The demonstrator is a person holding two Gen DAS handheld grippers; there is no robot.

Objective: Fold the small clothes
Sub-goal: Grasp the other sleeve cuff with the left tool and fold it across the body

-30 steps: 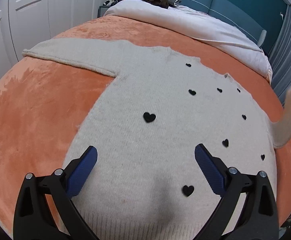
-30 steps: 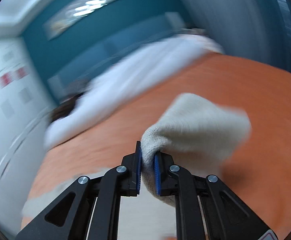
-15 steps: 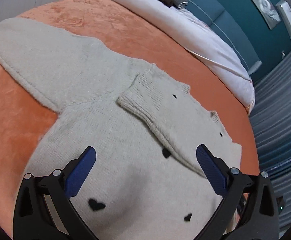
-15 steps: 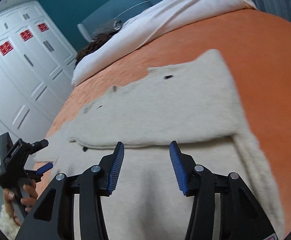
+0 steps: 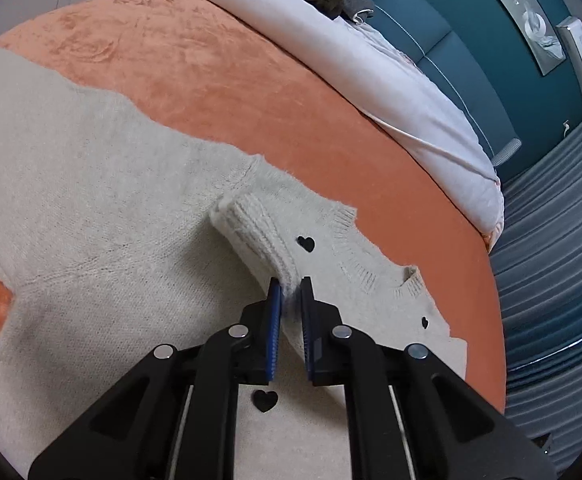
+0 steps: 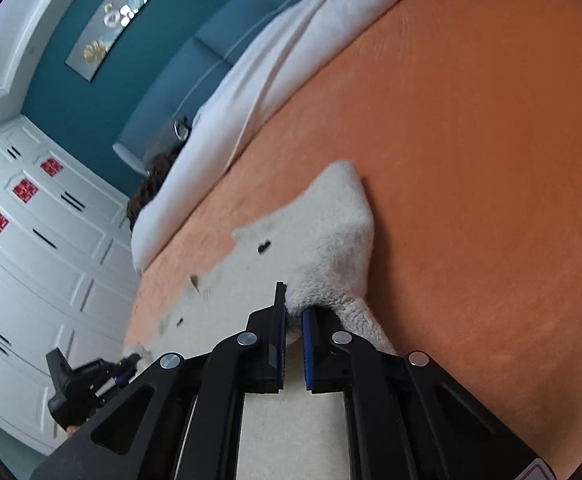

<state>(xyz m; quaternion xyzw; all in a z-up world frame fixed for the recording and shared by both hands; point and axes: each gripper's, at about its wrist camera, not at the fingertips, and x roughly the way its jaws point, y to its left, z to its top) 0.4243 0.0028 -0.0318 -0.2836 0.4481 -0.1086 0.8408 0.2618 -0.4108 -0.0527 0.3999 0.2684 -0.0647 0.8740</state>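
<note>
The left gripper (image 5: pixel 289 285) is clamped on the ribbed cuff (image 5: pixel 251 222) of the sleeve folded across the cream sweater (image 5: pixel 91 184) at frame centre. The right gripper (image 6: pixel 293 300) is closing, its jaws pinching a bunched fold (image 6: pixel 339 248) of the sweater. The garment lies on the orange blanket (image 6: pixel 471 160).

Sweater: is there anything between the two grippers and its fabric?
Nothing visible. The left gripper is shut on the sweater's folded-in sleeve. The right gripper pinches fabric at the shoulder fold and is closing. Only the orange blanket lies around it.
</note>
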